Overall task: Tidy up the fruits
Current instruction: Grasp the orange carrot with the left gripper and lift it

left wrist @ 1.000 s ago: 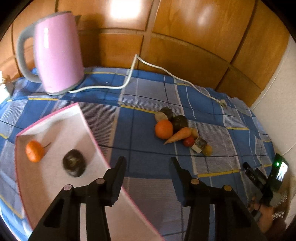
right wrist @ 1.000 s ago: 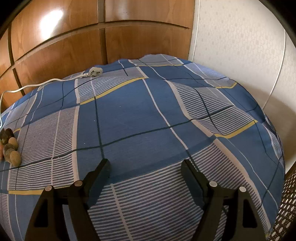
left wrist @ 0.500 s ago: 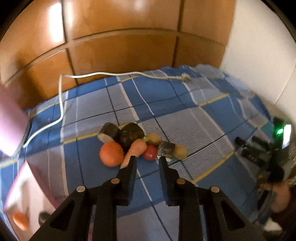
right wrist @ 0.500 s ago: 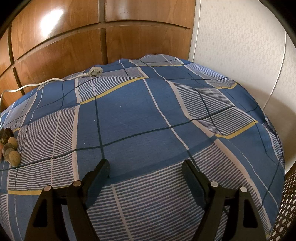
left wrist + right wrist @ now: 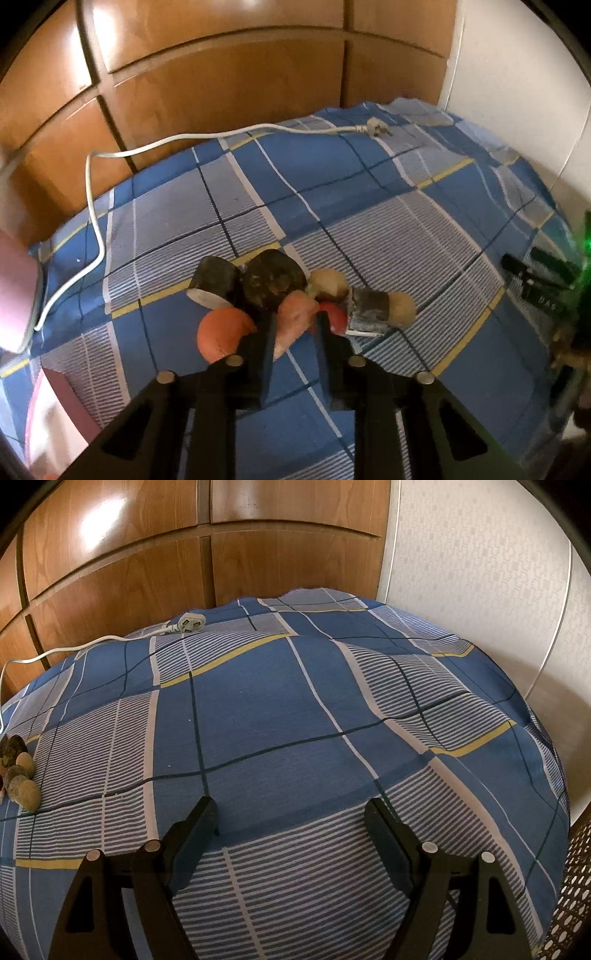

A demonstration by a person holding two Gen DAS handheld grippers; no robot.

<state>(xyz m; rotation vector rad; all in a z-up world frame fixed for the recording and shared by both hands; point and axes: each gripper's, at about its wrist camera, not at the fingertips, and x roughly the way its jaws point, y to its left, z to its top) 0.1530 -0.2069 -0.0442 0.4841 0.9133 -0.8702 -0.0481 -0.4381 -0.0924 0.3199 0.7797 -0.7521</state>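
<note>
A small pile of produce lies on the blue checked cloth point(image 5: 369, 221): an orange point(image 5: 221, 334), a carrot point(image 5: 291, 310), a red tomato point(image 5: 336, 314), a dark round fruit point(image 5: 273, 282), a dark cut piece point(image 5: 214, 282) and two beige lumps point(image 5: 400, 310). My left gripper point(image 5: 296, 321) hangs just in front of the pile. Its jaws are shut to a narrow slit, through which the carrot shows; I see no grip on it. My right gripper point(image 5: 291, 812) stands open over bare cloth, far right of the pile point(image 5: 18, 775).
A pink tray corner point(image 5: 55, 406) and the pink kettle base point(image 5: 14, 295) sit at the left edge. The kettle's white cord point(image 5: 92, 206) runs back to a loose plug point(image 5: 373, 127). Wooden panels and a white wall close the back. A woven chair point(image 5: 576, 886) stands at the right.
My left gripper swung right from the tray to the pile, rolled, and its jaws closed from wide to nearly touching. The right gripper kept still, jaws barely wider.
</note>
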